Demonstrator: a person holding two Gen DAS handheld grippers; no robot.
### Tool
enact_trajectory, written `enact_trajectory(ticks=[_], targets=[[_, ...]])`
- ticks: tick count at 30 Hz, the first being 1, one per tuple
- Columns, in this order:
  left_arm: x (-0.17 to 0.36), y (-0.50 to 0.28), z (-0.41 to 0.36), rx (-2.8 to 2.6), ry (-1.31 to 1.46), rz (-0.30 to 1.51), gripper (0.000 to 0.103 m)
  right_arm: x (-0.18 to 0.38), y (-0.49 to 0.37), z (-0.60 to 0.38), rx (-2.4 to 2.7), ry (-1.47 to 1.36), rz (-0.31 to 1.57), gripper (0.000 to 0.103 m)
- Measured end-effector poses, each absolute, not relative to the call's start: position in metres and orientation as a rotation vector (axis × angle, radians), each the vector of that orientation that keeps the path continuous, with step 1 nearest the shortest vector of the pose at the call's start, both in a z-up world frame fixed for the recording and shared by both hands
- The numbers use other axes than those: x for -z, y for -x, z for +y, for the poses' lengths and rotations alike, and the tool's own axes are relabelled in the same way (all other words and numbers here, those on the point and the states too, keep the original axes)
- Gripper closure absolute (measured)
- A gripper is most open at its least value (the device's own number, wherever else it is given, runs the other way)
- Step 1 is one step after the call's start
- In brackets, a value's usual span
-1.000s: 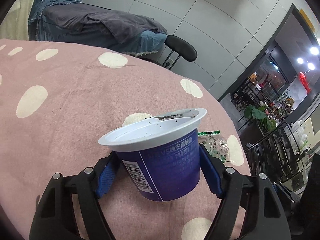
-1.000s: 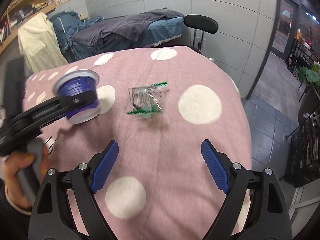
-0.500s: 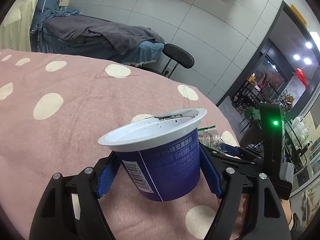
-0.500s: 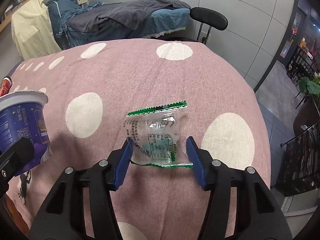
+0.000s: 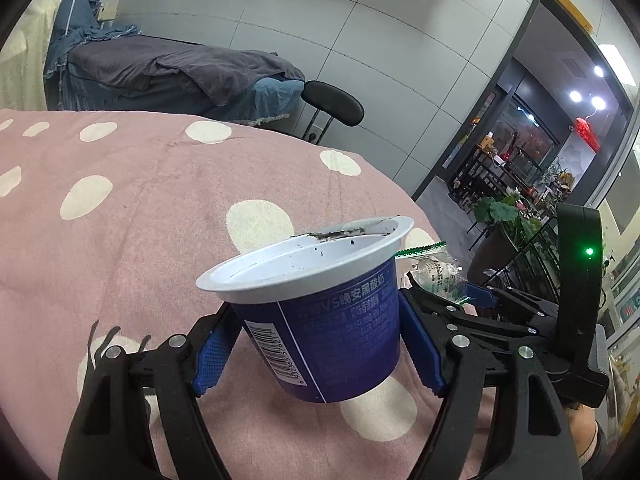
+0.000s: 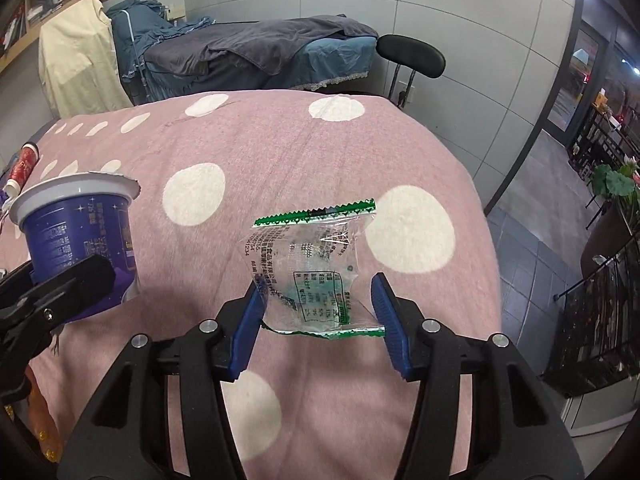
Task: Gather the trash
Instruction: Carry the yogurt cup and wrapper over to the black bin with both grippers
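Observation:
My left gripper (image 5: 320, 344) is shut on a blue yogurt cup (image 5: 324, 312) with a white rim and torn foil lid, held above the pink dotted tablecloth (image 5: 140, 240). The cup also shows in the right wrist view (image 6: 76, 240). My right gripper (image 6: 318, 312) is shut on a clear plastic wrapper with green edges (image 6: 312, 268), lifted off the cloth. The wrapper (image 5: 432, 272) and the right gripper (image 5: 520, 312) show behind the cup in the left wrist view.
A red tube (image 6: 22, 164) lies at the table's far left edge. Beyond the table stand a black chair (image 6: 412, 56), a bed with grey and blue covers (image 6: 248, 52) and a tiled floor (image 6: 532, 208) at the right.
My right gripper has closed on the wrapper and lifted it off the cloth. My left gripper has risen with the cup still in it.

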State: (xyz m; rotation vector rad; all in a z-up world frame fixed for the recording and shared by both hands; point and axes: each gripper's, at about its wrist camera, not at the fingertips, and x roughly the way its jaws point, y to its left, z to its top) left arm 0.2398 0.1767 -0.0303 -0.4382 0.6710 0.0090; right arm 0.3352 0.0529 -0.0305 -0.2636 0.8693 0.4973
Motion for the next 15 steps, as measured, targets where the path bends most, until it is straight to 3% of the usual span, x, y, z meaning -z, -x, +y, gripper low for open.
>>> enact_trajectory(ticks=[15], targets=[[0.020,-0.200,0.112,0.119,0.397,0.660,0.029,0.021,-0.265,-0.054,-0.392,0.116,0.838,0.049]])
